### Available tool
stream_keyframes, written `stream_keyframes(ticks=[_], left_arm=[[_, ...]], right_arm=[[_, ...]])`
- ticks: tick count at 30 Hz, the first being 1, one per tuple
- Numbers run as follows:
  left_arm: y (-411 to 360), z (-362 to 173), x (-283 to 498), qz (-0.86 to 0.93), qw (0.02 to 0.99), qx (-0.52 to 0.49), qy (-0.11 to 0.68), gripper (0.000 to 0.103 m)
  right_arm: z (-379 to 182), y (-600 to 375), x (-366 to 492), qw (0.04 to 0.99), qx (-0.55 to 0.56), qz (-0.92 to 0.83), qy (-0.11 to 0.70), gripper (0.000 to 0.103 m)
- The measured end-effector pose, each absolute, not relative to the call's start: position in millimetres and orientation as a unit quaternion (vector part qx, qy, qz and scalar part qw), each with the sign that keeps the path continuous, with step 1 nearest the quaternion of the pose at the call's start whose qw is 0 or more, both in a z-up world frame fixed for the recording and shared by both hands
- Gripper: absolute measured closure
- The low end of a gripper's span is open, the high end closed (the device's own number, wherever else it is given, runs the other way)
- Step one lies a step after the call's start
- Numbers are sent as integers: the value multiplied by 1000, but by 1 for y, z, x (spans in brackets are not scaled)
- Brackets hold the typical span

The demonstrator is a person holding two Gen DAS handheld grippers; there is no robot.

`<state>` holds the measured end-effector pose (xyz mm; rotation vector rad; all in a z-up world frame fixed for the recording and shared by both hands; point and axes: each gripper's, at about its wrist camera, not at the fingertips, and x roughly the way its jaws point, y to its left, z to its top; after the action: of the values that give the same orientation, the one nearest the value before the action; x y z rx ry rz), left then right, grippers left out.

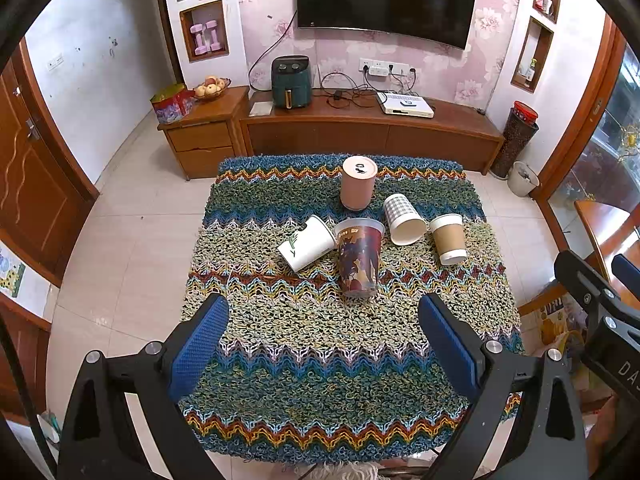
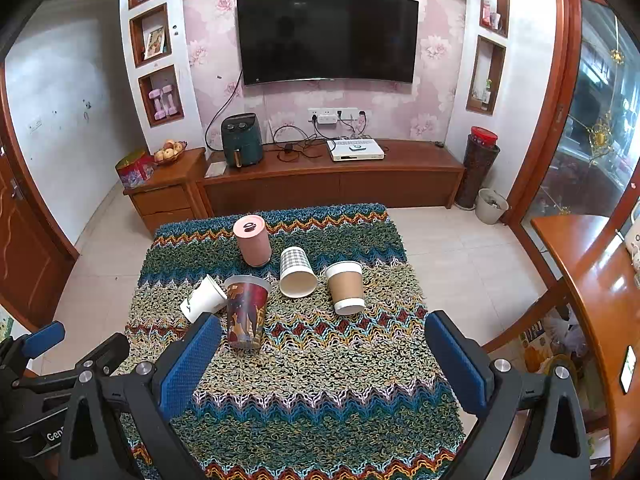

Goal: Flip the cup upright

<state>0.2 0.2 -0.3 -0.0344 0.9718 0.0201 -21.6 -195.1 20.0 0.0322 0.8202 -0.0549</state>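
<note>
Behind printed cup (image 2: 245, 312), white cup (image 2: 202, 300) half-hidden.

Both wrist views look down from above the counter's (image 1: 320, 380) near edge toward the television (image 2: 328, 36), side by side, sharing the counter.

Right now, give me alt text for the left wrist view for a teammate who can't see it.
Five cups sit on a knitted zigzag cloth: a white cup and a checked cup lie on their sides, while a pink cup, a printed plastic cup and a brown sleeved cup stand. The left gripper hovers open before them, its blue fingers holding nothing.
</note>
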Motion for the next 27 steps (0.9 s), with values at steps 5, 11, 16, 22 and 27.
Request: stream_keyframes(ticks=[5, 11, 16, 22, 27], left_arm=[[0, 0, 0, 10, 885, -16, 466, 6], [1, 1, 3, 12, 885, -17, 465, 6], [1, 0, 1, 11, 885, -17, 465, 6], [0, 0, 1, 12, 885, -16, 465, 6], [0, 0, 1, 11, 886, -16, 464, 6]], right_arm=[[22, -194, -25, 917, 17, -24, 399, 1], [21, -194, -25, 917, 22, -20, 398, 1], [22, -194, -26, 919, 28, -15, 394, 1], [20, -194, -24, 917, 32, -15, 398, 1], [19, -193, -25, 917, 27, -18, 398, 1]])
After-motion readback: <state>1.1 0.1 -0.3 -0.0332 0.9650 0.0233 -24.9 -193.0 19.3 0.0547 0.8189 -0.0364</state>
